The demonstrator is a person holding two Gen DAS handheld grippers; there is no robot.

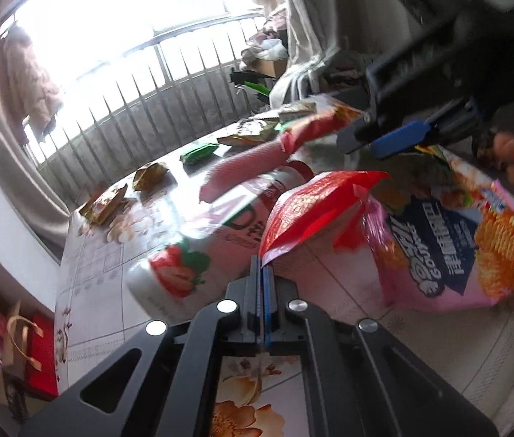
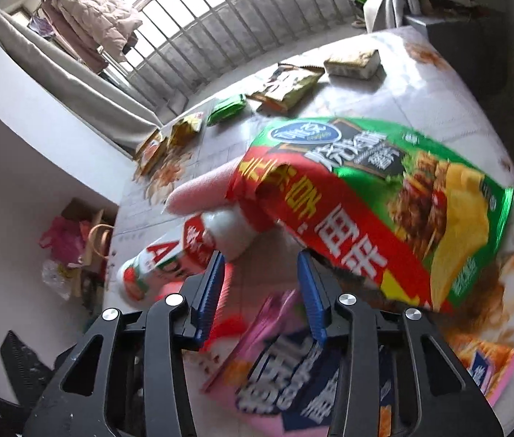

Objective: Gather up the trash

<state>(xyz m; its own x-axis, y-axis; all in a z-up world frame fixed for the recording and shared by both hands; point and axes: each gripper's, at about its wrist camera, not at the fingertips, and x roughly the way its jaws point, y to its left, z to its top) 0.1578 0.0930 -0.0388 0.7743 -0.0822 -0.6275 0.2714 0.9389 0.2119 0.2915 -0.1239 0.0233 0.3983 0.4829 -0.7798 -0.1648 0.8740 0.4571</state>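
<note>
My left gripper is shut on the corner of a red-topped pink snack bag, lifting it off the floral table. The pink bag also shows under my right gripper. My right gripper is open and empty, seen from the left wrist view above the bag. A green and red chip bag hangs just right of its fingertips. A white strawberry drink bottle with a pink cap lies on the table; it also shows ahead of the right gripper.
Several small wrappers lie along the far table edge: a green one, brown ones and yellow ones. A railing and window stand behind. Bags sit on the floor at the left.
</note>
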